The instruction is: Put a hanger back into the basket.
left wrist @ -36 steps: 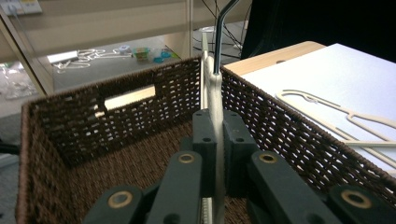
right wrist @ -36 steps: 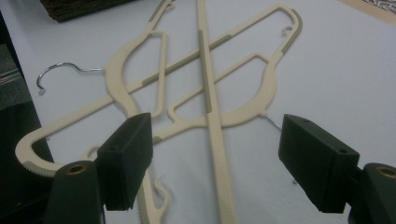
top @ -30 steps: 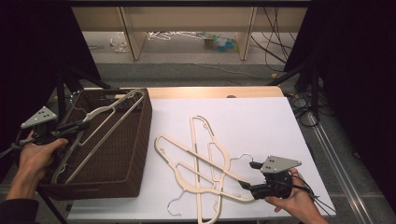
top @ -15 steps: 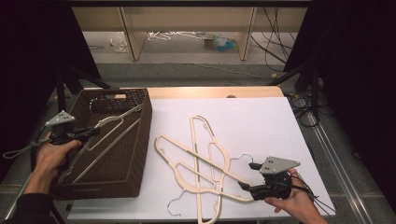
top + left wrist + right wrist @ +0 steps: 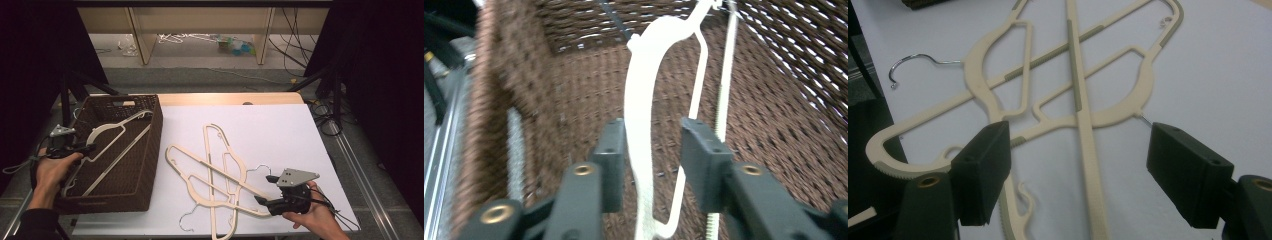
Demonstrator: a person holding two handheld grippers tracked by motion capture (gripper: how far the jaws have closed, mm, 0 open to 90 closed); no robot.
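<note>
High view: white table (image 5: 280,125), dark room, wicker basket (image 5: 150,150); both grippers' fingers released.

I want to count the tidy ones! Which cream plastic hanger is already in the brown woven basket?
The cream plastic hanger between the left gripper jaws lies inside the brown woven basket; the other cream hangers lie crossed on the white table.

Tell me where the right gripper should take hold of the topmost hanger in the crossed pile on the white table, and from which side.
Probably grip the topmost hanger on its long straight bar, clear of where it crosses the other hanger. Come straight down from above with the jaws astride the bar. The bar is slim, lies flat on the table, and has bare surface either side. The right gripper already stands open over it.
</note>
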